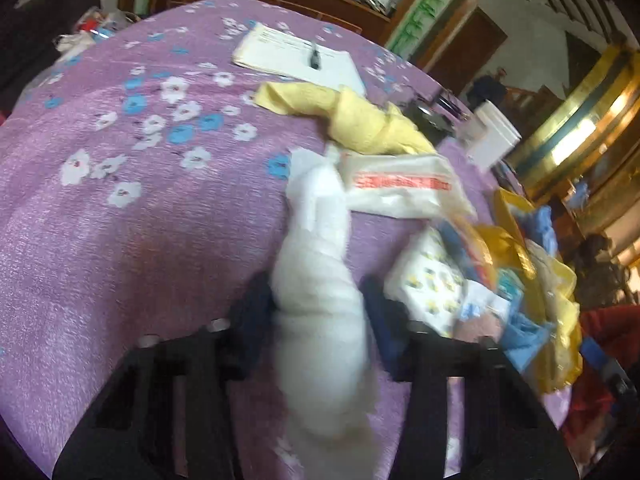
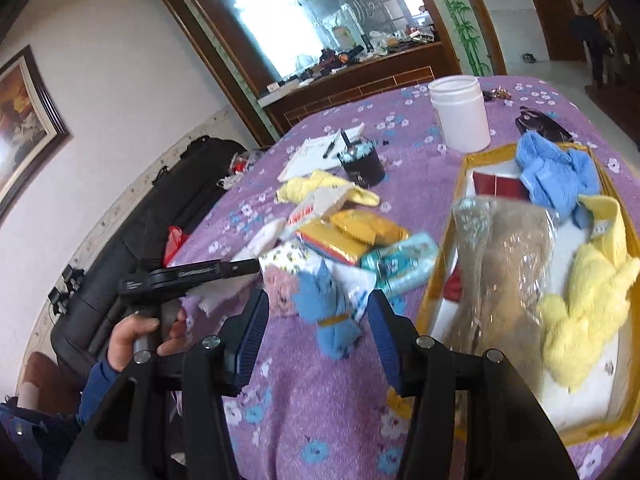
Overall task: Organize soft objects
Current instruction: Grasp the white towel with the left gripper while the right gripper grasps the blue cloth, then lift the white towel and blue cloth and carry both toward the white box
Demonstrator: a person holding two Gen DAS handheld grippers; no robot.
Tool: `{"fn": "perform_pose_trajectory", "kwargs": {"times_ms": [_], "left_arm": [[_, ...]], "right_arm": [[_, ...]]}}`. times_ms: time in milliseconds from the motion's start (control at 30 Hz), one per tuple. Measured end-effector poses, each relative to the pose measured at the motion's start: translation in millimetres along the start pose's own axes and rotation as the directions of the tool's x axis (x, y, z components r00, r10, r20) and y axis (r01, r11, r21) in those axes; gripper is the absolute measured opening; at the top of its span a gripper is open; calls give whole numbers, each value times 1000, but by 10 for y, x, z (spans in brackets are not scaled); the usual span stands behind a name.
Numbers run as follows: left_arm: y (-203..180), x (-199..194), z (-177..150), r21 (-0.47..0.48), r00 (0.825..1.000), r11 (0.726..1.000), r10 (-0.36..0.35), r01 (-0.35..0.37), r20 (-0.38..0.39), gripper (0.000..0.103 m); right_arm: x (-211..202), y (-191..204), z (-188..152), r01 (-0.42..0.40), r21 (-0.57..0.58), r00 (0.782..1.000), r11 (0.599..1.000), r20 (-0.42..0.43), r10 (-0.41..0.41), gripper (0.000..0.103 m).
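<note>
From the left wrist camera, the left gripper [image 1: 320, 312] is clamped on a white cloth [image 1: 320, 280], a long soft roll that runs up between the two dark blue pads and also trails down toward the bottom of the frame, blurred. It hangs over a purple tablecloth [image 1: 140, 220] printed with white and blue flowers. Just beyond the cloth's far end lies a white packet [image 1: 404, 188] with red lettering, and past that a crumpled yellow cloth [image 1: 352, 116]. Farther back a white notepad [image 1: 296, 56] carries a dark pen. To the right a heap of small packets and blue and yellow fabric sits blurred against the edge of a yellow box [image 1: 508, 216]. From the right wrist camera, the right gripper [image 2: 318, 320] stands released, its blue ribbed pads apart, with a blue cloth [image 2: 334, 316] lying on the tablecloth between them and touching neither pad. To the left a hand [image 2: 136, 336] grips the handle of the other gripper. On the right the open yellow box [image 2: 440, 292] holds a light blue fluffy cloth [image 2: 552, 172], a yellow fluffy cloth [image 2: 588, 300] and a brown item in clear wrap [image 2: 508, 272]. A white jar [image 2: 460, 112] and a dark cup [image 2: 362, 164] stand farther back.
</note>
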State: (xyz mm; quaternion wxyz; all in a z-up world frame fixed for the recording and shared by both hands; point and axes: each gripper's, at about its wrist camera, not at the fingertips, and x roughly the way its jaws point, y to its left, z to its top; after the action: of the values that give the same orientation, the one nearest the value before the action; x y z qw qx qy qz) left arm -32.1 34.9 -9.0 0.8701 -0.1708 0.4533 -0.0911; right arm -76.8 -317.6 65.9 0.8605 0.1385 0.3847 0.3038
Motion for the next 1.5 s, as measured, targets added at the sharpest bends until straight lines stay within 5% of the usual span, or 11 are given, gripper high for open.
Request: {"fn": "perform_pose_trajectory", "kwargs": {"times_ms": [400,467,500,733,867,967,1067,1167,1267,1400,1500], "left_arm": [[177,-229,10,-41,974,984,-165,173,156,40],[172,-242,29,-38,969,980,-188,196,161,40],[171,-253,34,-35,965,977,-203,212,164,40],[201,-339,31,-37,941,959,-267,281,206,40],[178,-329,30,-27,939,956,-283,294,194,40],[144,-343,12,-9,936,953,-295,302,190,40],[136,-353,4,-7,934,951,-303,310,190,40],[138,-357,0,-7,932,949,-307,315,192,40],[90,-365,-12,14,934,952,-303,306,191,40],[33,-384,-28,44,931,950,-311,309,192,40],[31,-392,-34,53,925,945,-327,323,193,40]], "right_arm": [[895,319,-31,243,-253,949,936,-137,-284,52],[986,285,-28,221,-241,954,945,-149,-261,45],[988,277,-26,206,-228,959,952,-145,-243,27],[793,440,101,74,-132,996,989,-37,-79,27],[916,577,115,133,-153,988,979,-61,-144,27],[828,640,196,11,-77,999,997,-41,-14,27],[819,724,290,141,-160,990,977,4,-142,27],[768,623,378,17,-42,1000,999,-13,-18,27],[706,736,405,152,-117,988,981,50,-147,27],[806,571,433,11,32,1000,999,8,-11,27],[870,680,454,104,-31,994,994,21,-103,28]]}}
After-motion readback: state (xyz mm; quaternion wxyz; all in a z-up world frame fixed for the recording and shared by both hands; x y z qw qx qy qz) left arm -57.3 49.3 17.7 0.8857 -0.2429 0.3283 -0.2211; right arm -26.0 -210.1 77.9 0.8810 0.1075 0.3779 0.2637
